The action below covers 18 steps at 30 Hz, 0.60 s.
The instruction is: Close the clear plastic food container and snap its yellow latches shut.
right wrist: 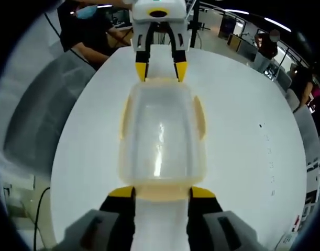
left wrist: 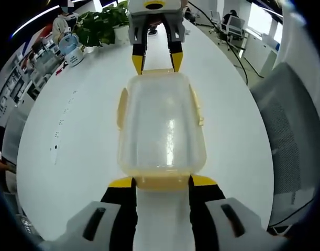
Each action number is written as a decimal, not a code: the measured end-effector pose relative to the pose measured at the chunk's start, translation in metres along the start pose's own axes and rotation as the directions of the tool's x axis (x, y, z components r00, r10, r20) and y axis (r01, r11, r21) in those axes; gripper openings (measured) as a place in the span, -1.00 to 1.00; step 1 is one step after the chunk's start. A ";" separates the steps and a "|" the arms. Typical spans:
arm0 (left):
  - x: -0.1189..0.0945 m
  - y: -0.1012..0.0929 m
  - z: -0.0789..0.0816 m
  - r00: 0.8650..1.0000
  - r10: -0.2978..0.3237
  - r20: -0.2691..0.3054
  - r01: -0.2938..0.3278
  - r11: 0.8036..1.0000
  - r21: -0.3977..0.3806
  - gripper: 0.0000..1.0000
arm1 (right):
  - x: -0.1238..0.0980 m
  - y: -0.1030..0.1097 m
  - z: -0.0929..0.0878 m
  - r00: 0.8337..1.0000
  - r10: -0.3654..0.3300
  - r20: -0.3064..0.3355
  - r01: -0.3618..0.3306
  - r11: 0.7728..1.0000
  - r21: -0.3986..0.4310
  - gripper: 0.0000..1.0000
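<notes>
Now we hold the container (left wrist: 161, 125) between our two grippers on the white table (left wrist: 70, 157), one gripper at each short end. Its clear lid is down over the tub, and we look along its length in both views.

From the left gripper view, our left gripper (left wrist: 161, 181) has its yellow-tipped jaws apart, one at each corner of the near end, just beside the near latch (left wrist: 161, 181), which lies between them. We cannot tell whether the tips press on it. At the far end the right gripper (left wrist: 156, 61) points back toward us, its jaws also spread, their tips at the far rim of the lid. Yellow side latches (left wrist: 121, 107) flank the long sides.

From the right gripper view, the same container (right wrist: 161, 136) lies lengthwise ahead of us. Our right gripper (right wrist: 161, 192) has its jaws parted to either side of the near latch (right wrist: 161, 192), and the left gripper (right wrist: 161, 70) stands opposite, tips at the far edge. Whether any latch is fully snapped we cannot tell.

Beyond the table, we see potted plants (left wrist: 99, 23) and a mesh chair (left wrist: 285, 136) in the left gripper view, and people (right wrist: 89, 31) in the right gripper view.
</notes>
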State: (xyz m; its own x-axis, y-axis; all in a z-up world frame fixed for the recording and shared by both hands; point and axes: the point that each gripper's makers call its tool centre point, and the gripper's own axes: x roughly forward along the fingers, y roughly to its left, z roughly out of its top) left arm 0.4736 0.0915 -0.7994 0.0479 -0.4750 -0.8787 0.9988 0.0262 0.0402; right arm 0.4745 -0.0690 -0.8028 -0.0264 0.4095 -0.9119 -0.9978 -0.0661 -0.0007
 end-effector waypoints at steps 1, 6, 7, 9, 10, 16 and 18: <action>0.000 0.000 0.000 1.000 -0.001 0.002 0.001 1.000 -0.003 -0.27 | 0.000 0.000 0.000 1.000 0.000 0.000 0.000 1.000 0.000 -0.28; 0.001 0.000 -0.001 1.000 -0.007 0.007 0.007 1.000 -0.008 -0.28 | 0.001 0.000 0.000 1.000 0.001 0.002 -0.001 1.000 0.000 -0.28; 0.002 -0.001 -0.001 1.000 -0.007 0.005 0.007 1.000 -0.006 -0.28 | 0.001 0.001 0.000 1.000 0.001 0.002 -0.001 1.000 0.000 -0.28; 0.002 -0.001 -0.001 1.000 -0.006 0.004 0.006 1.000 -0.002 -0.27 | 0.001 0.001 0.000 1.000 -0.001 0.001 0.001 1.000 0.001 -0.27; 0.001 -0.001 -0.001 1.000 -0.003 0.007 0.003 1.000 0.002 -0.26 | 0.002 0.001 -0.001 1.000 -0.003 0.000 0.003 1.000 0.011 -0.26; 0.002 -0.002 -0.012 1.000 0.006 0.008 -0.006 1.000 0.010 -0.17 | 0.001 0.006 -0.005 1.000 -0.017 -0.016 0.017 1.000 0.026 0.08; 0.000 -0.002 -0.013 1.000 0.004 0.011 -0.004 1.000 0.010 -0.26 | 0.000 0.007 -0.004 1.000 -0.010 0.000 0.010 0.999 0.043 0.06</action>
State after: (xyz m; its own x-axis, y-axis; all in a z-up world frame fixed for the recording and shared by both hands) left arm 0.4713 0.1026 -0.8059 0.0523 -0.4843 -0.8733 0.9986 0.0197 0.0489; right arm 0.4675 -0.0735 -0.8043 -0.0169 0.4105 -0.9117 -0.9997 -0.0225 0.0084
